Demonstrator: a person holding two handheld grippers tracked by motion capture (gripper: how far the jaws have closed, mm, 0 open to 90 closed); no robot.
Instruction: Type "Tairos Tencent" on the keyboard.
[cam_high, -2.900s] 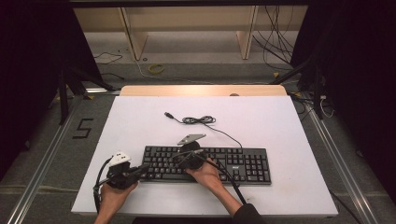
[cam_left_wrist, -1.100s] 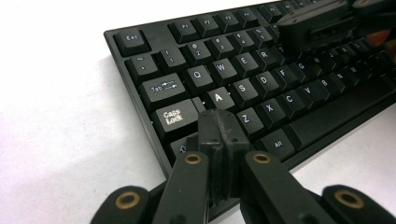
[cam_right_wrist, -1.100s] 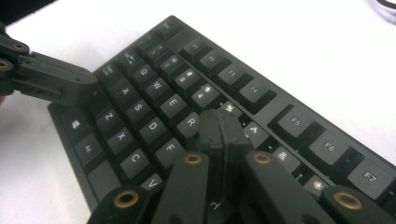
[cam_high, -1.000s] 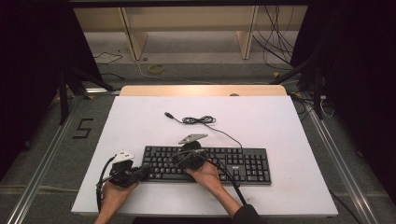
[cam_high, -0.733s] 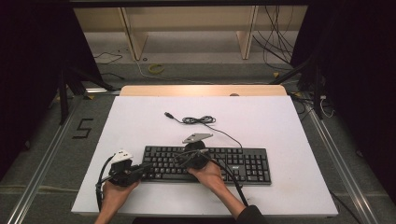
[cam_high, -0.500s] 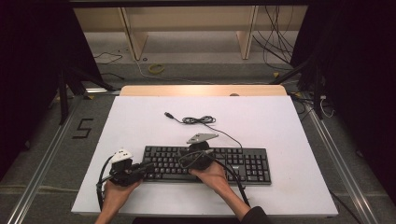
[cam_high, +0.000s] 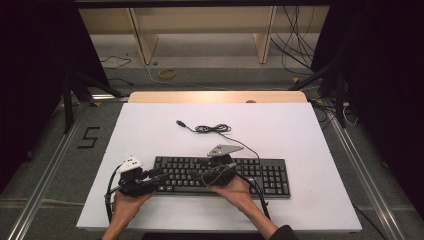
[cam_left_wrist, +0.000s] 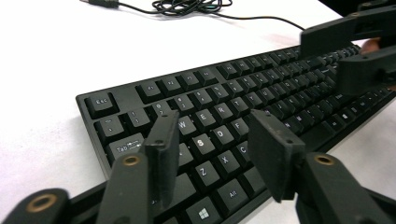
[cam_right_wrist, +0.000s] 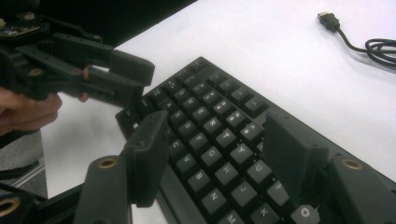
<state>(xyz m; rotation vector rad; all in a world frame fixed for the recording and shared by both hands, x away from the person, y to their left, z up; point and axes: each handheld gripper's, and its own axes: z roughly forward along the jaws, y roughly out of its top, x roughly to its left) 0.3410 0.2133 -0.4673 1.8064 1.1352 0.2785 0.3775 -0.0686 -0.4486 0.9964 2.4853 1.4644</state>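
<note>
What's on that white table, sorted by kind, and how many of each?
Keyboards: 1, black
Cables: 1, black, ending in a plug
Grippers: 2, left and right, both open over the keyboard
Total: 4

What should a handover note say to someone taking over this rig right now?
Left gripper: open, jaws just been opening, hovering over the black keyboard's left end, nothing between them.
Right gripper: open, jaws also just been opening, over the keyboard's middle letter keys, holding nothing.
Keyboard lies flat near the front edge of the white table; its cable is coiled behind it, USB plug loose.
Done: both grips released.
Left: likely withdraw both hands.
</note>
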